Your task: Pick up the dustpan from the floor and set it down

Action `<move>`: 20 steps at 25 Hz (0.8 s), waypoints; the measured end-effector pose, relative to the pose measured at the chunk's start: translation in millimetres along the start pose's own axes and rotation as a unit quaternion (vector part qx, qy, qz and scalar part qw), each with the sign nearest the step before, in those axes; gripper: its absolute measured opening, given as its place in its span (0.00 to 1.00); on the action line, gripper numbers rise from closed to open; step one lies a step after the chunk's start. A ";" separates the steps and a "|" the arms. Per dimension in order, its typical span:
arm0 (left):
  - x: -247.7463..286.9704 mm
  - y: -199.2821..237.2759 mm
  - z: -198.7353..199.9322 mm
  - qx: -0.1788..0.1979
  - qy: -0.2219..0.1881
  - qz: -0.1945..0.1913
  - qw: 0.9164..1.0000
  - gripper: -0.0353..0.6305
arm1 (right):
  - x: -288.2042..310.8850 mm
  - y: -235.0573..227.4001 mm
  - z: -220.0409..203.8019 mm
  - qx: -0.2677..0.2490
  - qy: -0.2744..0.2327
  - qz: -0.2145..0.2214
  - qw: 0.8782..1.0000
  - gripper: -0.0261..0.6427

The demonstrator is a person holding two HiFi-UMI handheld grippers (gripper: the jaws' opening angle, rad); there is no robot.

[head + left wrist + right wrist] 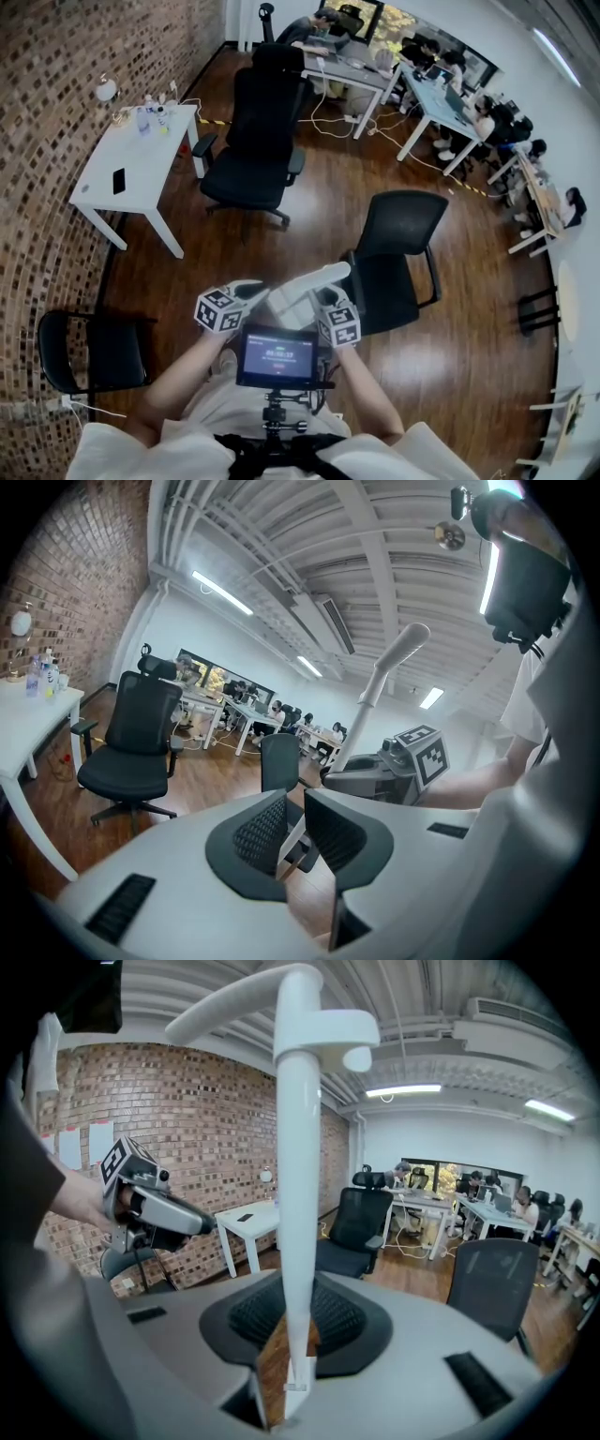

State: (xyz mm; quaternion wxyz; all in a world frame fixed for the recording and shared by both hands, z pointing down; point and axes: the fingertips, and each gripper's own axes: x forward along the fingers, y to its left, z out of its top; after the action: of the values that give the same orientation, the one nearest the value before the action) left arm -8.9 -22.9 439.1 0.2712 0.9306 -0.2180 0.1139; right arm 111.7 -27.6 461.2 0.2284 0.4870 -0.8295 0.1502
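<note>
Floorboards [309,206] of dark wood fill most of your head view, with the brick wall [56,112] curving down the 9 o'clock side. Long desks [441,94] with people seated at them run off toward 1 o'clock. At 10 o'clock stands the white surface [141,159], carrying a dark phone [119,180] and a few bottles [145,120] at its far end. A tall black office chair [258,141] stands at 12 o'clock just beside that surface, a mesh-backed chair [398,253] sits at 3 o'clock near your hands, and a small black chair [94,352] rests at 8 o'clock by the wall.

Your right gripper [298,1288] has its fingers closed on the dustpan handle [298,1194], low on the white shaft. The shaft runs up between the pads to a hooked grip at the top. In the head view the handle [314,281] leans toward 1 o'clock from your right gripper [323,298]. The pan itself shows in no view.

Your left gripper [293,803] is held at 9 o'clock of the right one, well apart from the handle. Its fingers stand only narrowly apart and grip nothing. A small screen [277,356] sits at 6 o'clock, just below both grippers.
</note>
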 end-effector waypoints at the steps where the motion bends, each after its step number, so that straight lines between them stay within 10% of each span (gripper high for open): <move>1: 0.4 1.0 -1.6 0.000 0.002 0.002 1.000 0.13 | 1.3 -0.5 -3.5 -0.001 0.002 0.000 1.000 0.19; 20: 7.5 15.2 -22.0 -0.009 0.028 0.025 0.999 0.13 | 23.1 -6.4 -23.8 0.005 0.019 0.016 1.000 0.19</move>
State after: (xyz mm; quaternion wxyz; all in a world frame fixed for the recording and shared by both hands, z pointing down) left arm -11.5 -24.8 466.7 0.2822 0.9188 -0.2347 0.1449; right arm 113.2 -36.5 493.7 0.2396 0.4721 -0.8317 0.1674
